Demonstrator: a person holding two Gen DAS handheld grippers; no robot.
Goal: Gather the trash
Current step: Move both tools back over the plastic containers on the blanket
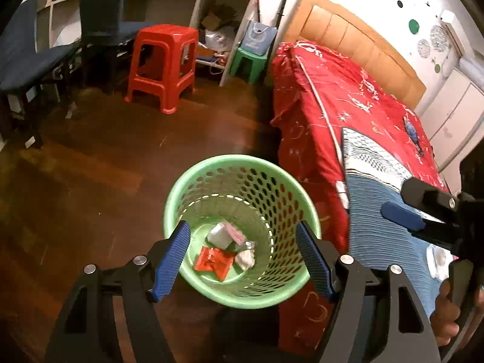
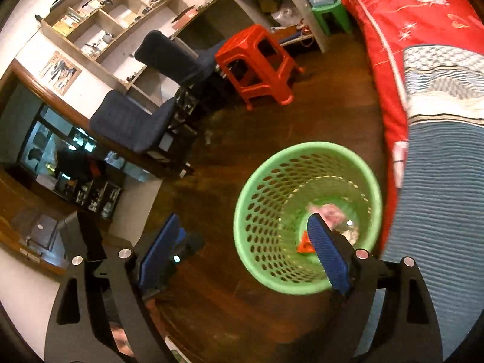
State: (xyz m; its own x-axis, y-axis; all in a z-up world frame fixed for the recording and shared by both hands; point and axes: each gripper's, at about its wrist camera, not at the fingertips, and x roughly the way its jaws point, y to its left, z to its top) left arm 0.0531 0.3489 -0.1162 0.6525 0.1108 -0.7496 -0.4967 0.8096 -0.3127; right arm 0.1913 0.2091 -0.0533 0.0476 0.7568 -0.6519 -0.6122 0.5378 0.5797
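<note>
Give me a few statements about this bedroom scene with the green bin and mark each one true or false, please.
1. The green basket stands on the wooden floor beside the bed. True.
2. The basket is empty. False: it holds a red wrapper, a crumpled white wad and a pale packet.
3. The left gripper is open with nothing between its fingers. True.
4. The right gripper is clamped on a piece of trash. False: it is open and holds nothing.
5. The red stool lies tipped on its side. False: it stands upright on its legs.
</note>
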